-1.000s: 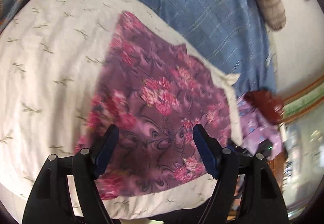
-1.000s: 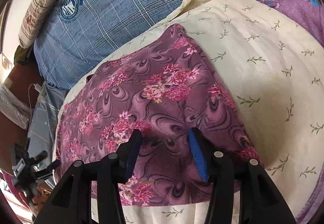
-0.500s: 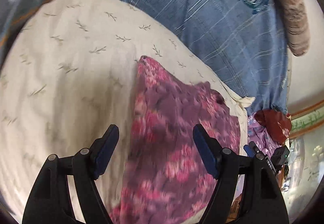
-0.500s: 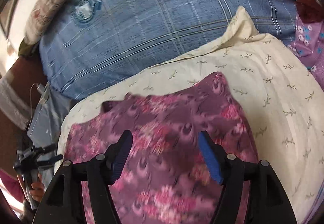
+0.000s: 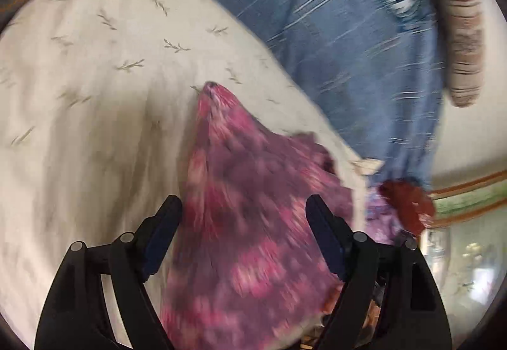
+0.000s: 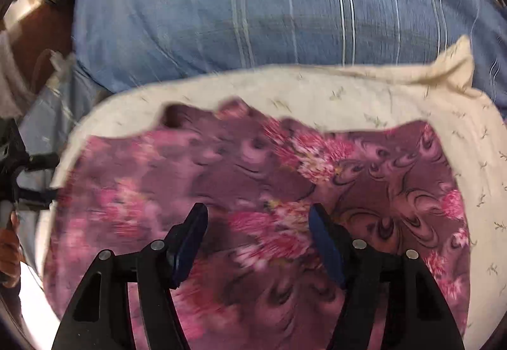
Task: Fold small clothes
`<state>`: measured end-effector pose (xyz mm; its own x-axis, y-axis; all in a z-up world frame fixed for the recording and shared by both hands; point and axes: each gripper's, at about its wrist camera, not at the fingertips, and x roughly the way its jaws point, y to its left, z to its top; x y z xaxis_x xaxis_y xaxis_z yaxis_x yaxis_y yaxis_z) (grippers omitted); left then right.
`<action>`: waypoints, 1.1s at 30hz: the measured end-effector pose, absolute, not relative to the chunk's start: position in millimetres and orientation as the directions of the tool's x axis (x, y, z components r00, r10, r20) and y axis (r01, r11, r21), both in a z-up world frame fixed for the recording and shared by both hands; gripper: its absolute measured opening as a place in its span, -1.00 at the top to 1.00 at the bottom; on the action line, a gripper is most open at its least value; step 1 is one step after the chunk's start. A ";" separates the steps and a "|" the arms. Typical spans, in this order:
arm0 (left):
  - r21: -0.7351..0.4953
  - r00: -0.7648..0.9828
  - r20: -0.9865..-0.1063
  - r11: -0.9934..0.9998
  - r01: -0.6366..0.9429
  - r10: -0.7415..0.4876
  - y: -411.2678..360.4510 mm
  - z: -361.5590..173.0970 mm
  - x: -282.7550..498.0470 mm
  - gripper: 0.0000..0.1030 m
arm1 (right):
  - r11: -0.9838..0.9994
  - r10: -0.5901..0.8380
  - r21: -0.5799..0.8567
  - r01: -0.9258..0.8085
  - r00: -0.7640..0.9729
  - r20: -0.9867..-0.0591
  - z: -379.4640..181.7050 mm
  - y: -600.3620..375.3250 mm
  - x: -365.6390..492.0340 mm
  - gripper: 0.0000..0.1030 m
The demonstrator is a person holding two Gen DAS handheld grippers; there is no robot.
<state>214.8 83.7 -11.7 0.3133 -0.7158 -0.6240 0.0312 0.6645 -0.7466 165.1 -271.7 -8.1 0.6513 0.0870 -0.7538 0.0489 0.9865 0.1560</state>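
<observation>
- Left gripper point(image 5: 243, 217): fingers point(image 5: 160, 239) set wide apart, nothing clamped between them; the cloth point(image 5: 253, 223) shows in the gap below.
- Right gripper point(image 6: 258, 228): fingers point(image 6: 326, 250) also wide apart, gripping nothing, poised over the middle of the cloth point(image 6: 253, 198).
- Cloth: purple with pink flowers, lying spread on the cream pillow point(image 6: 396, 90); right view shows it roughly flat with a wavy far edge; left view is motion-blurred, one corner pointing away from the camera.
- Pillow point(image 5: 95, 80): cream with small leaf sprigs, showing around the cloth on the far and side margins.
- Behind the pillow: blue striped pillow point(image 6: 253, 1), touching its far edge.
- Left view, right edge: dark red item point(image 5: 408, 201), too blurred to identify.
</observation>
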 end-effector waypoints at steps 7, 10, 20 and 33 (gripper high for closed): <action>-0.893 0.361 -0.398 0.447 0.061 -0.844 111.9 -9.5 91.5 -0.59 | 0.982 0.067 0.178 0.068 0.753 -0.654 13.3 -267.9 104.5 -0.32; -0.926 0.310 -0.361 0.376 -0.013 -0.879 103.9 -43.8 49.0 -0.59 | 0.966 0.107 0.246 0.081 0.737 -0.667 4.6 -272.8 91.8 -0.32; -0.902 0.264 -0.431 0.405 -0.150 -0.863 76.8 -90.5 59.4 -0.59 | 0.960 0.121 0.265 0.085 0.730 -0.673 8.5 -281.4 63.7 -0.32; -0.899 0.299 -0.439 0.416 -0.140 -0.848 65.6 -93.9 84.0 -0.57 | 0.988 0.035 0.131 0.085 0.698 -0.715 -37.3 -278.1 119.5 0.15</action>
